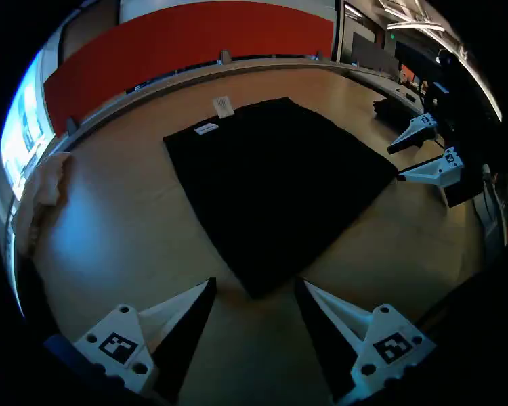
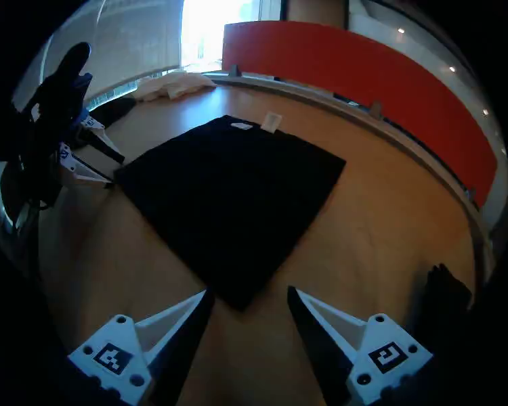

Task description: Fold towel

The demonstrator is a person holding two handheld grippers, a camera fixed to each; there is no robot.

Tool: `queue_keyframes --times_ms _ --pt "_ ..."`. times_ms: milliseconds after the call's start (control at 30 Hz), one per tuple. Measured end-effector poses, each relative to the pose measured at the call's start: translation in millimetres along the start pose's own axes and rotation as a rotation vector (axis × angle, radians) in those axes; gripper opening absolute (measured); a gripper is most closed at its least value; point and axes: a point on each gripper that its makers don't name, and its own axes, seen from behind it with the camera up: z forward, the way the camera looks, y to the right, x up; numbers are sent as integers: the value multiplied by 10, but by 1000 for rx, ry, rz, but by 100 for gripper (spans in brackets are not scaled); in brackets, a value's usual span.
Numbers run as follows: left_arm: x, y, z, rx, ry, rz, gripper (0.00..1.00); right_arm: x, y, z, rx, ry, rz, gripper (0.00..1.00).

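While the flat black square cloth towel [image 1: 274,183] is spread on the light wooden desk [image 1: 118,230], the left tool [image 1: 255,281] and the right tool [image 2: 248,291] are held wide open and empty, each at a towel corner.

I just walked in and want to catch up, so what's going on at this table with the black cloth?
A person holds a gripper in each hand to fold a black towel, which lies spread flat on a wooden table. The left gripper and the right gripper each point at a different corner of the towel, jaws open and gripping nothing. No corner has been lifted yet.
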Motion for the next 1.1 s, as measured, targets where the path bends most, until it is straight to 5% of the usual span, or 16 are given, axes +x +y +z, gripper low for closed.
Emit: queue_keyframes --times_ms 367,833,1100 --pt "0 16 12 2 2 8 72 -48 -55 10 24 -9 7 65" --pt "1 88 24 -21 -9 38 53 -52 -159 19 59 -6 15 27" --pt "-1 76 19 -24 -20 36 43 -53 -121 15 48 -9 21 19"
